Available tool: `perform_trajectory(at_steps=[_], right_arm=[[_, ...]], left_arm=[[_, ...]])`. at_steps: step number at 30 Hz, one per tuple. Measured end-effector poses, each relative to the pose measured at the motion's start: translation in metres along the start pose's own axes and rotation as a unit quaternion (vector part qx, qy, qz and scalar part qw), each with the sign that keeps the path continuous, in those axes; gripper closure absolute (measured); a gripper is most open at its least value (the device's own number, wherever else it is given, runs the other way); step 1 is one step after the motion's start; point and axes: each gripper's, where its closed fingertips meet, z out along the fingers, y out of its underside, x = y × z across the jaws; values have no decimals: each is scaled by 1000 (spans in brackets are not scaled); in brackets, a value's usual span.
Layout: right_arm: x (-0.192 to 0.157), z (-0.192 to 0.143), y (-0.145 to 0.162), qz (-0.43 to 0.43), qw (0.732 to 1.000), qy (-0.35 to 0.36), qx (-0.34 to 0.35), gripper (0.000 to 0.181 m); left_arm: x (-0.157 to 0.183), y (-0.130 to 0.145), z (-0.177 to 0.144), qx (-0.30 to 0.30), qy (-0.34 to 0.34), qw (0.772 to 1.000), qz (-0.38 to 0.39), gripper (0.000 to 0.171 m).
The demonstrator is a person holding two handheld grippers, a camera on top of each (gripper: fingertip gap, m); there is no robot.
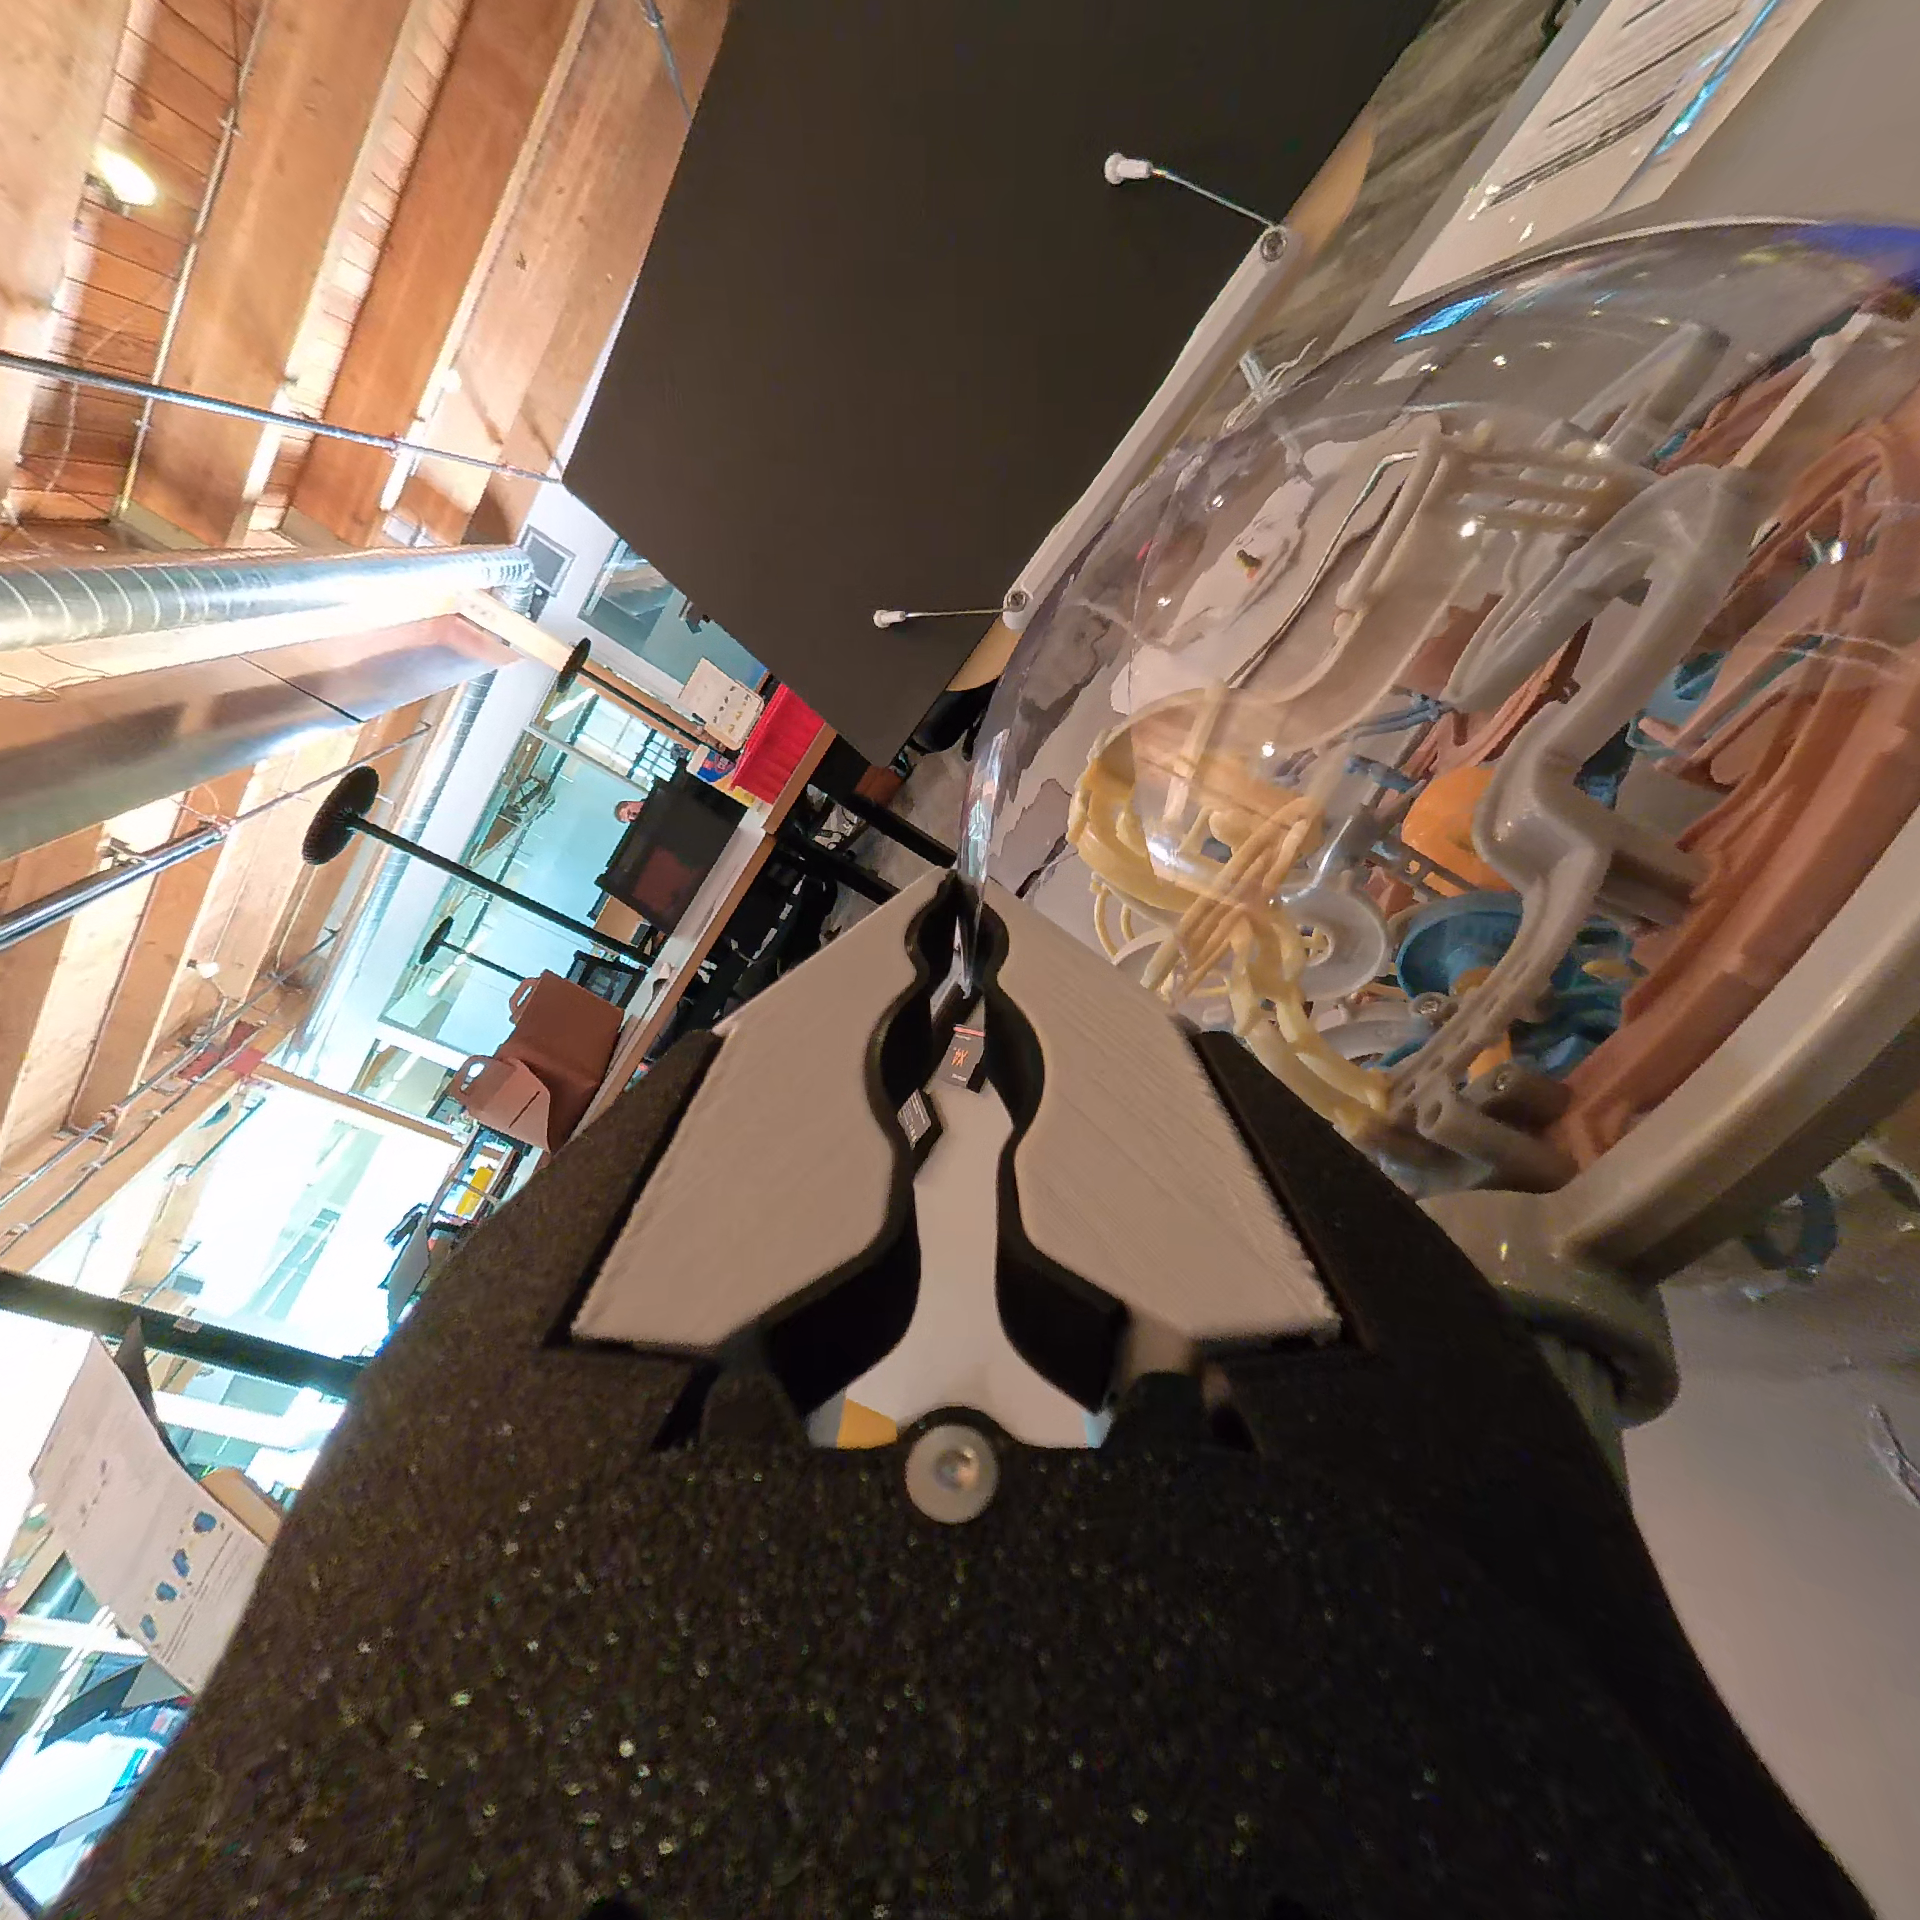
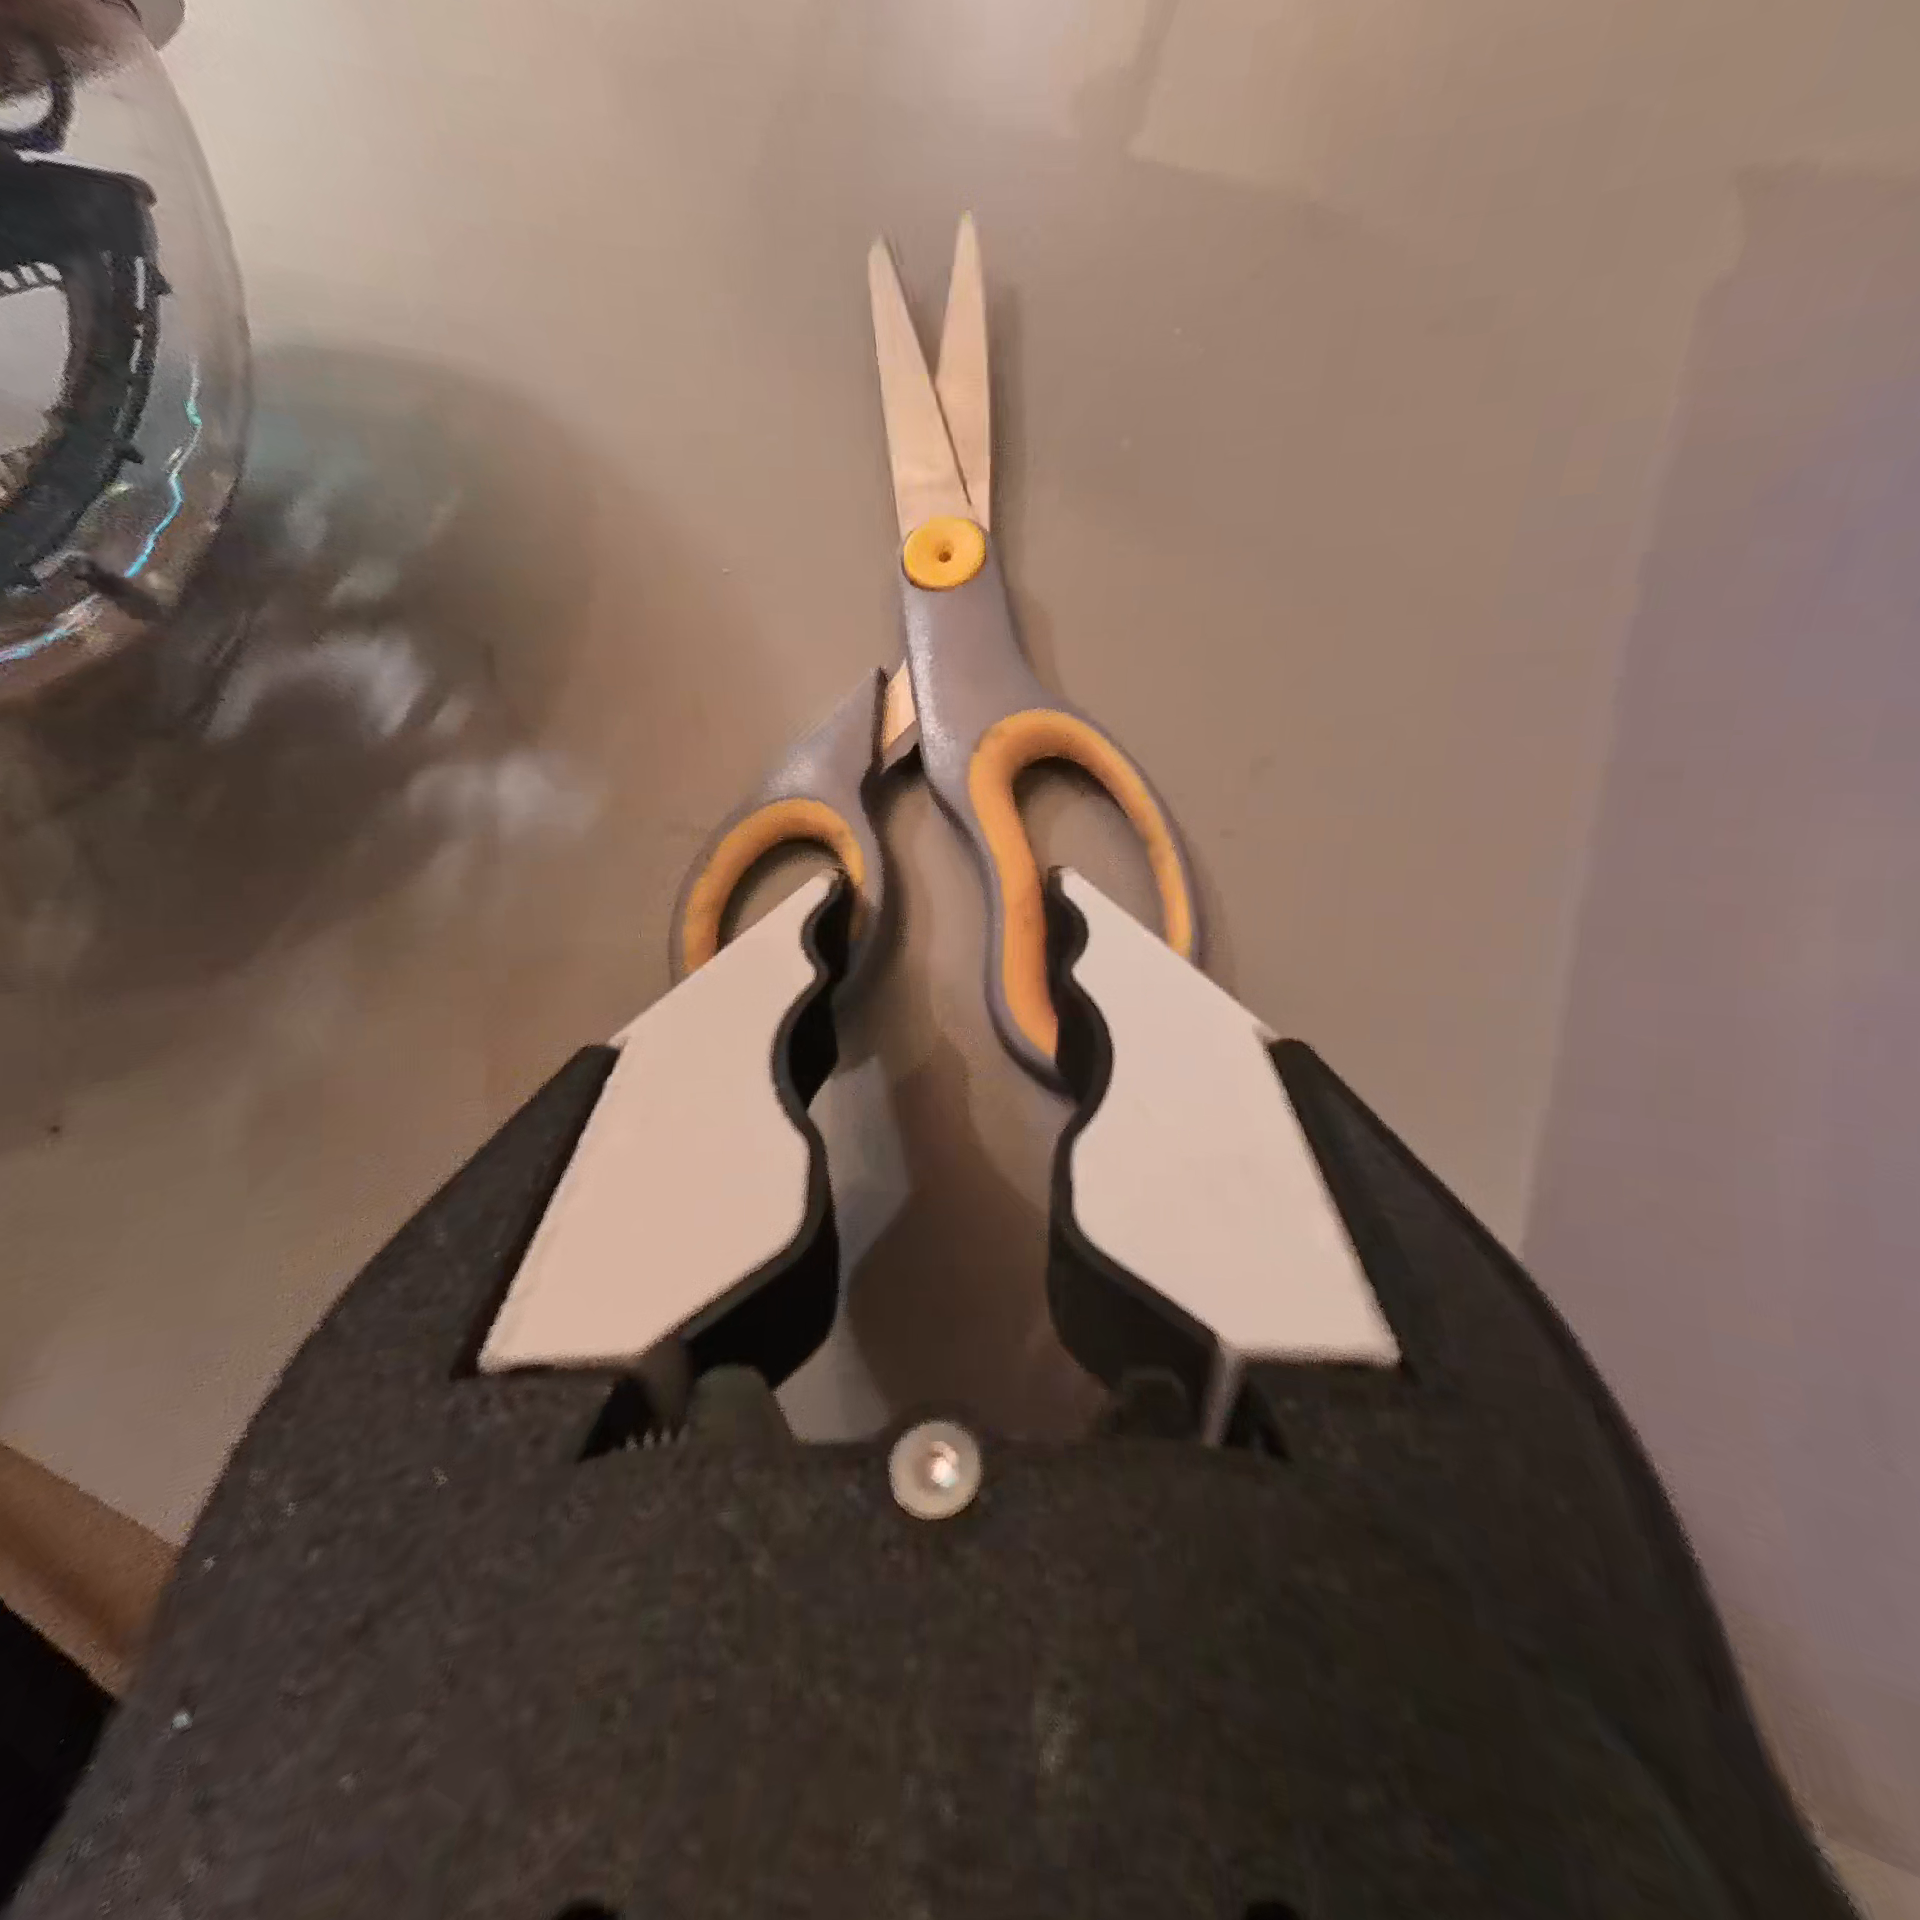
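While scissors point(image 2: 961, 665) lie between parted right tool point(image 2: 945, 883), left tool point(image 1: 961, 914) pinches dome edge point(image 1: 982, 862)

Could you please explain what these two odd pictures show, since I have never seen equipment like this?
Each picture comes from a camera mounted on a hand-held two-finger gripper, looking forward along its fingers; a person carries one in each hand. In the left wrist view, the left gripper has its jaws nearly together, pinching a thin tag or wrapping at the edge of a clear plastic sphere filled with coloured toy tracks. In the right wrist view, the right gripper is open, its fingers inside the handle loops of grey-and-orange scissors, which point away over a pale tabletop. Whether the scissors touch it is unclear.
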Motion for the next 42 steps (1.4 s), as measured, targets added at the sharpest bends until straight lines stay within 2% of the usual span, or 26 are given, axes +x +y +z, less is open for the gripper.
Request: perform_trajectory(at_steps=[5, 7, 10, 13, 16, 18, 20, 25, 31, 35, 37, 39, 42], right_arm=[[1, 4, -3, -34, 999, -3, -5, 146], [-2, 4, -3, -37, 999, -15, -10, 160], [-6, -2, 3, -36, 999, -25, -13, 160], [-16, -24, 25, -39, 998, -49, -32, 159], [-29, -61, 60, -51, 993, -73, -75, 159], [-32, -81, 78, -56, 992, -64, -92, 158], [-31, -89, 86, -63, 993, -34, -89, 145], [-34, -84, 82, -135, 988, 7, -74, 140], [-37, -77, 77, -163, 981, -17, -106, 141], [-48, -71, 76, -175, 976, -60, -116, 157], [-52, -67, 71, -140, 981, -67, -114, 158], [-70, -64, 60, -58, 988, -126, -74, 159], [-90, -67, 32, 91, 968, -232, 7, 159]], left_arm=[[0, 1, 1, -4, 0, 1000, 1, 171], [0, 1, 0, -4, -1, 1000, 3, 171], [0, 0, -1, -4, -2, 1000, 5, 171], [-1, 0, -1, -4, -1, 1000, 6, 171], [-1, 2, 0, -5, 1, 1000, 3, 171], [-1, 3, 1, -5, 1, 1000, 1, 171], [0, 3, 2, -4, 1, 1000, 2, 171], [1, -1, 2, 2, 4, 1000, 2, 171], [2, -5, 0, 6, 8, 1000, 5, 171], [3, -5, 0, 4, 9, 1000, 7, 171], [3, -5, 0, 4, 8, 1000, 9, 171], [3, -5, 0, 5, 8, 1000, 9, 171], [3, -4, 0, 2, 11, 1000, 8, 171]])
